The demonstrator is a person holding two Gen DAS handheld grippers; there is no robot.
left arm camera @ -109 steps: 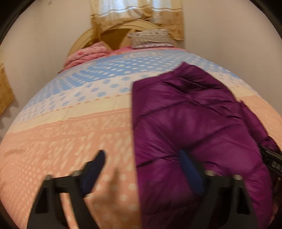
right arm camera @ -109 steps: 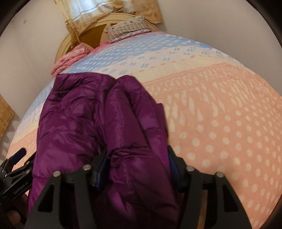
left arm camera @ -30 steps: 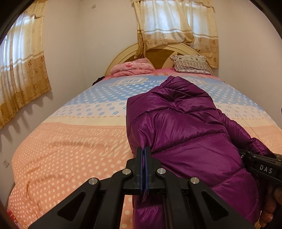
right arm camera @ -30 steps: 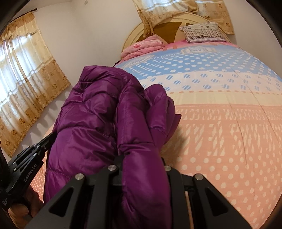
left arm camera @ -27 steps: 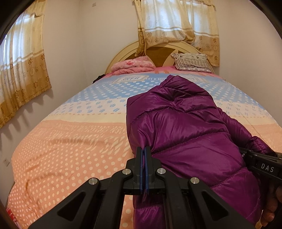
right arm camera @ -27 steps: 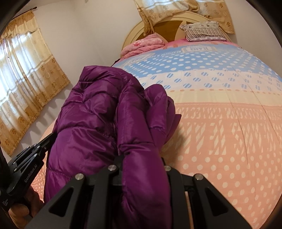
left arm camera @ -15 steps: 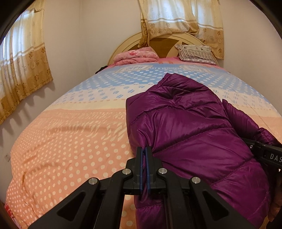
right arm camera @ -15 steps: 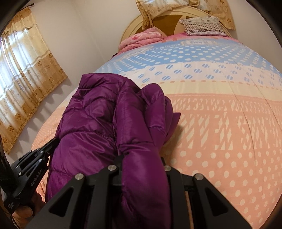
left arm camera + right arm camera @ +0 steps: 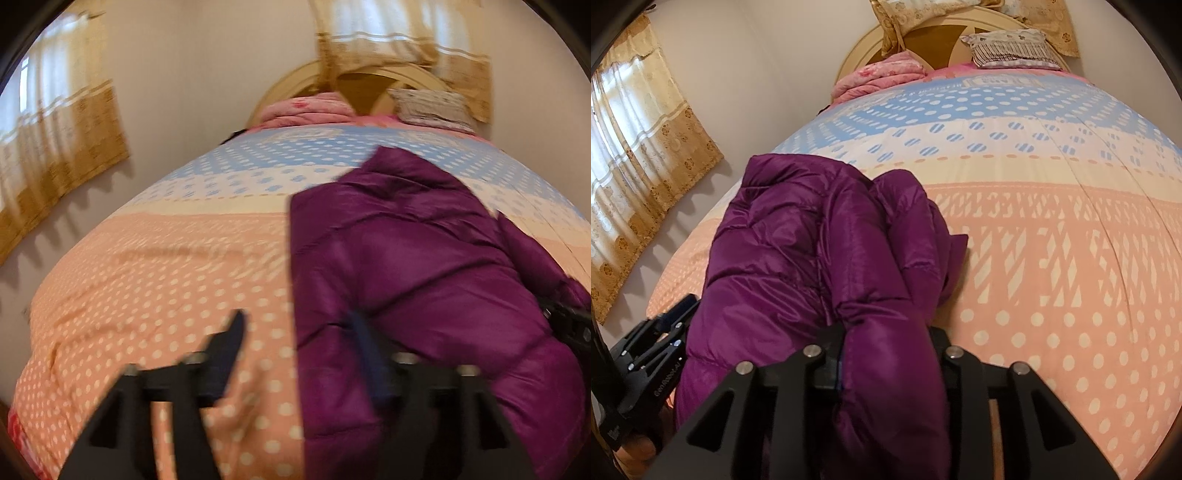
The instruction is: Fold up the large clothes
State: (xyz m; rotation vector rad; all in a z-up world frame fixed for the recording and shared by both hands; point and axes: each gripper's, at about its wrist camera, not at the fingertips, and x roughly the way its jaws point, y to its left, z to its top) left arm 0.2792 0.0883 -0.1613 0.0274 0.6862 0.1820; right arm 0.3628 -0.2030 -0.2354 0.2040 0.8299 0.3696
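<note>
A purple puffer jacket (image 9: 424, 258) lies folded lengthwise on the bed. My left gripper (image 9: 299, 343) is open at the jacket's near left edge; its right finger rests on the purple fabric and its left finger stands over the bedspread. The view is blurred by motion. My right gripper (image 9: 886, 354) is shut on the jacket's near right part (image 9: 886, 332), and the fabric bulges over and hides its fingertips. The left gripper also shows at the lower left of the right wrist view (image 9: 661, 332).
The bedspread (image 9: 166, 280) is peach with white dots near me and blue and cream farther off. A pink folded blanket (image 9: 306, 110) and a grey pillow (image 9: 432, 107) lie at the round headboard. Curtains hang on the left wall (image 9: 639, 155).
My left gripper has opened and let go of the jacket's edge. Both cameras have dropped lower toward the bed and the jacket has settled down on it.
</note>
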